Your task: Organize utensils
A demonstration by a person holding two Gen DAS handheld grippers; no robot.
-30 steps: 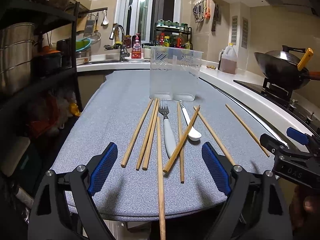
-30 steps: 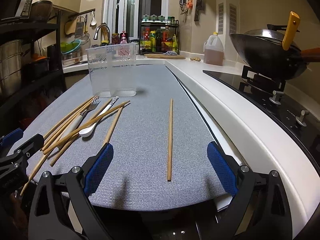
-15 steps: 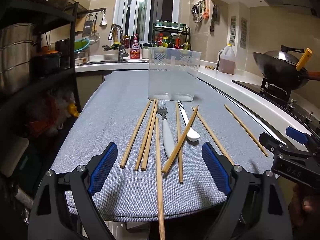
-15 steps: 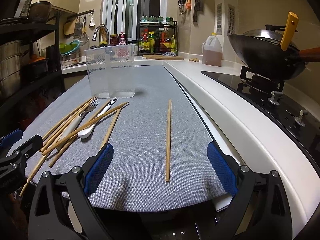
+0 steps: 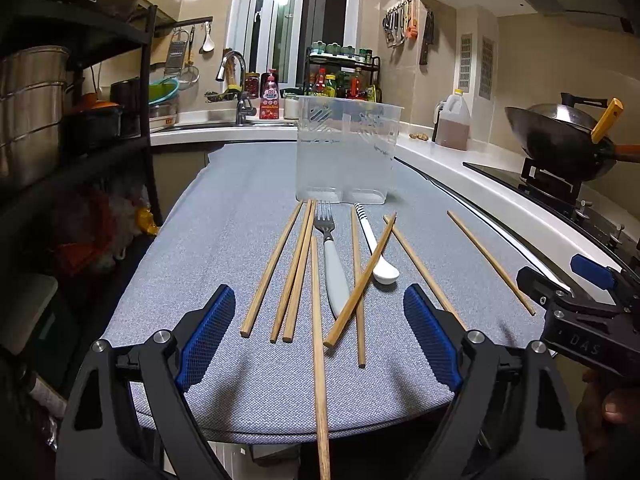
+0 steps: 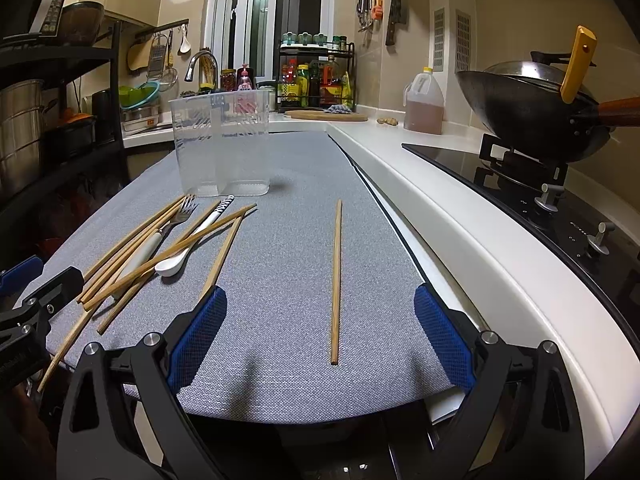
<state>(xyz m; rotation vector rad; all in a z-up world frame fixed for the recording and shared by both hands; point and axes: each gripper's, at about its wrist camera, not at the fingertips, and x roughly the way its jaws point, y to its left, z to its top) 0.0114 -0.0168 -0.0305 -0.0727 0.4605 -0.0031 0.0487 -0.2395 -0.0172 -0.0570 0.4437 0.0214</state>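
Nothing has moved since the earlier frames. Chopsticks (image 5: 294, 272), fork (image 5: 331, 258) and spoon (image 5: 378, 250) lie loose on the mat (image 5: 208, 240), near the empty container (image 5: 346, 152). Left gripper (image 5: 319, 334) and right gripper (image 6: 320, 332) hover released. Sorting unstarted; next move requires grasping one utensil.

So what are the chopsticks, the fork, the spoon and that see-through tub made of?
The chopsticks look like bamboo or wood: tan, matte, faint grain. The fork has shiny metal tines and a pale, smooth handle, probably plastic or ceramic. The spoon is glossy white with a striped handle end, likely ceramic or melamine. The tub looks like frosted clear plastic: you see through it.
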